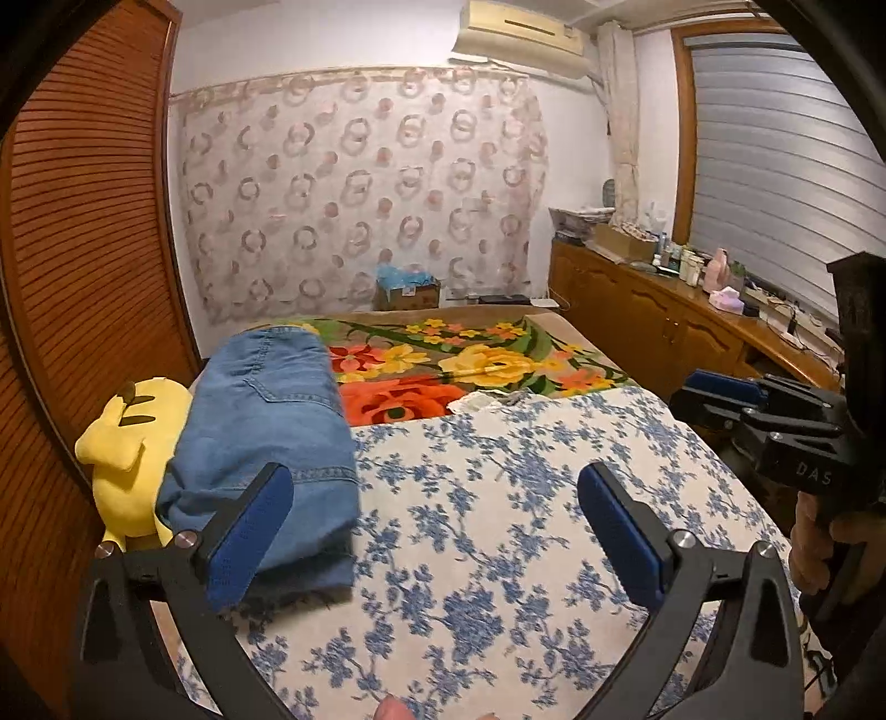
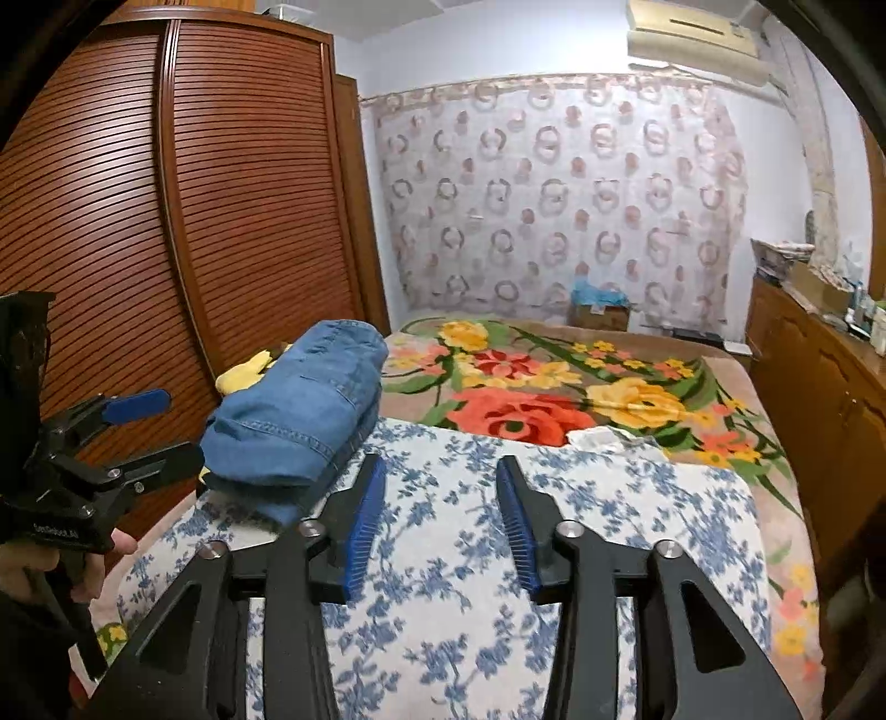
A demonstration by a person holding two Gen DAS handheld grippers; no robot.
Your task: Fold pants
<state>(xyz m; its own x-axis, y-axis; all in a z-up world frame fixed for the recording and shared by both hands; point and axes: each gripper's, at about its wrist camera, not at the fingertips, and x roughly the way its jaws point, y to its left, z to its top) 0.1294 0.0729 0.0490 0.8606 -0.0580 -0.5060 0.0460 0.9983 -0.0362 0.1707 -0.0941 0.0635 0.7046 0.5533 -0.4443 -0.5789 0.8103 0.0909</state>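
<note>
1. Pants [image 1: 266,421]: blue denim, lying as a thick folded bundle at the left edge of the bed, resting partly against a yellow plush toy [image 1: 130,443]. Judged soft but fairly heavy and not slippery; layers may slide apart if lifted by one layer only. Best taken at the near hem edge or along the folded side, pinching all layers together.
2. Left gripper [image 1: 434,531]: jaws spread wide, holding nothing, poised just beside the bundle's near end.
3. Right gripper [image 2: 440,523]: jaws parted, empty, above the bedding and apart from the pants.
4. Surface: white sheet with blue flowers [image 1: 498,526], soft and yielding; beyond it a bright floral blanket [image 1: 470,360].
5. Room: slatted wooden wardrobe [image 2: 194,194] at left, patterned wall curtain [image 1: 360,183], cluttered wooden sideboard [image 1: 653,299] at right, air conditioner [image 1: 520,33] above.
</note>
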